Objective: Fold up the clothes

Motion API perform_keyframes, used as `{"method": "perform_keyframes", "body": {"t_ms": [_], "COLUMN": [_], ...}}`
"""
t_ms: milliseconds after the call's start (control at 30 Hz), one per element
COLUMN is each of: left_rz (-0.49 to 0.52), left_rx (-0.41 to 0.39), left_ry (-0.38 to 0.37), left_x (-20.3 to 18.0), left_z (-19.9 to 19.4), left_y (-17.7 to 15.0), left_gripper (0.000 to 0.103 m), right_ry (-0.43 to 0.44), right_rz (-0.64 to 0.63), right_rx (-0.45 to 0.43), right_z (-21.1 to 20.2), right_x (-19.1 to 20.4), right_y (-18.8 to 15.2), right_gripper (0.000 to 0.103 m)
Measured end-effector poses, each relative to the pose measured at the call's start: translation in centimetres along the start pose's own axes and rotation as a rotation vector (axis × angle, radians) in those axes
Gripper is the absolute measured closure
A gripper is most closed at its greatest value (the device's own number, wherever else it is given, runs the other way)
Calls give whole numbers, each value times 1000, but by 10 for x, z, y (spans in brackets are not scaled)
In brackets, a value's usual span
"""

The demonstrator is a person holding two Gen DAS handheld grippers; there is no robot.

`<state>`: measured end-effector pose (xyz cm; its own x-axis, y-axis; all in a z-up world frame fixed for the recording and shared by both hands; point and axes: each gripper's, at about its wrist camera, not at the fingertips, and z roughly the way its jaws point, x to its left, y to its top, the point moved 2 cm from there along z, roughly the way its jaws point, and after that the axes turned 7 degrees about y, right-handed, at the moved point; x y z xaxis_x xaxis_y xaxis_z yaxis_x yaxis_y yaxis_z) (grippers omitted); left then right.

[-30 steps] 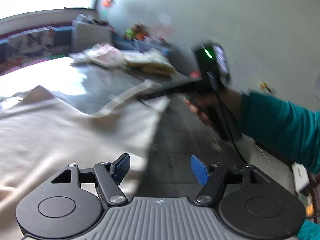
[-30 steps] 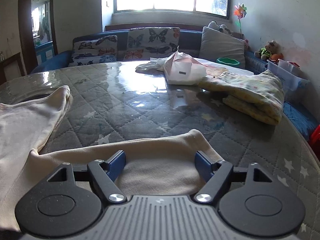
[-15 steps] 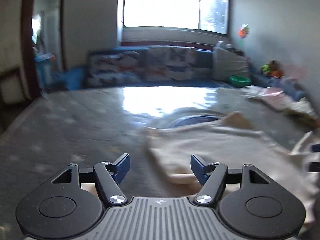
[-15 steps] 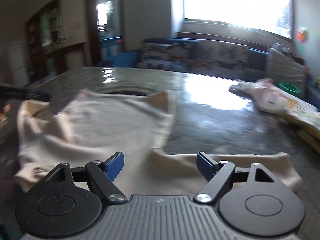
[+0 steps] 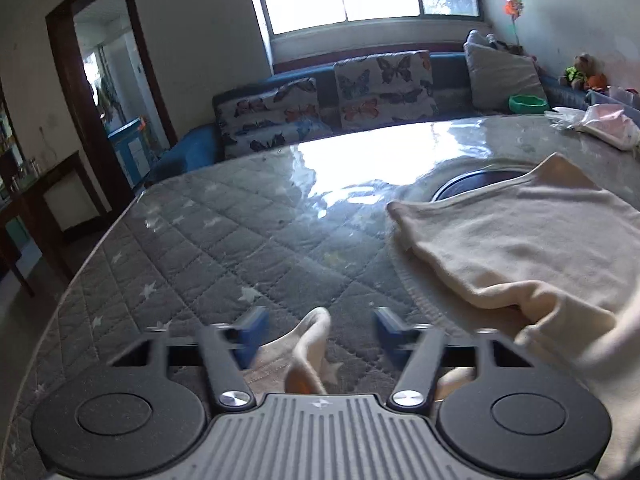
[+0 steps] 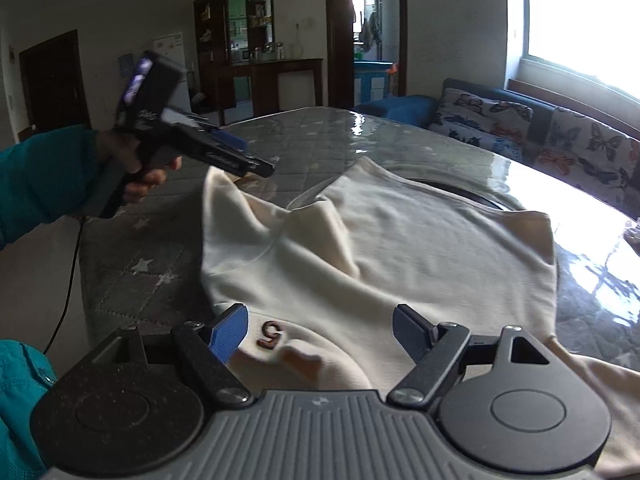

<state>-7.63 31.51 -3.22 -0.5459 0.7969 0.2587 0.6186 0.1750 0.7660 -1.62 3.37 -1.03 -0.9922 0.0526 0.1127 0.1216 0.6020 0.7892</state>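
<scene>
1. Left gripper (image 5: 318, 334), its jaws just closing, spread either side of a raised fold of the cream garment (image 5: 520, 252), pads not yet pressing.
2. The garment lies rumpled across the quilted table (image 5: 208, 248), right of centre.
3. Right gripper (image 6: 320, 330) hovers spread wide over the near hem.
</scene>
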Motion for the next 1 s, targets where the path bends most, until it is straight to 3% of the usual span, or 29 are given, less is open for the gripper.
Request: {"method": "perform_keyframes", "body": {"t_ms": [100,267,333,433,467,500,533,733,767,833,867,900,1000], "left_rz": [-149,-413,-432,-433,-437,-443,-449,-443,-440,-441,-443,-447,-439], "left_rx": [9,-27,16,50,44,39,29,34,40,40,40,34,-5], "left_ry": [6,147,155,151,152,159,168,152,143,121,110,102,102], "left_x": [31,84,90,93,94,96,97,99,98,97,96,96,97], "left_z": [-4,-42,-46,-51,-53,-55,-55,-37,-34,-30,-29,-31,-43], "left_y": [-12,-51,-66,-77,-76,-74,-71,-61,-61,-62,-62,-62,-58], "left_gripper": [93,94,93,85,78,56,46,43,45,59,72,80,93], "right_ry": [15,52,69,75,77,77,80,48,46,42,39,36,29], "right_rz": [-21,-75,-114,-160,-176,-184,-192,-265,-268,-272,-273,-274,-244], "right_rx": [5,24,31,54,69,78,88,112,111,110,110,110,121], "right_z": [2,8,13,19,22,24,26,29,30,30,29,29,27], "right_x": [8,19,26,34,37,38,40,51,52,53,53,53,48], "right_y": [1,0,-1,-3,-4,-5,-7,-12,-13,-13,-13,-13,-10], "right_gripper": [22,22,22,27,29,32,34,41,42,51,55,66,83]}}
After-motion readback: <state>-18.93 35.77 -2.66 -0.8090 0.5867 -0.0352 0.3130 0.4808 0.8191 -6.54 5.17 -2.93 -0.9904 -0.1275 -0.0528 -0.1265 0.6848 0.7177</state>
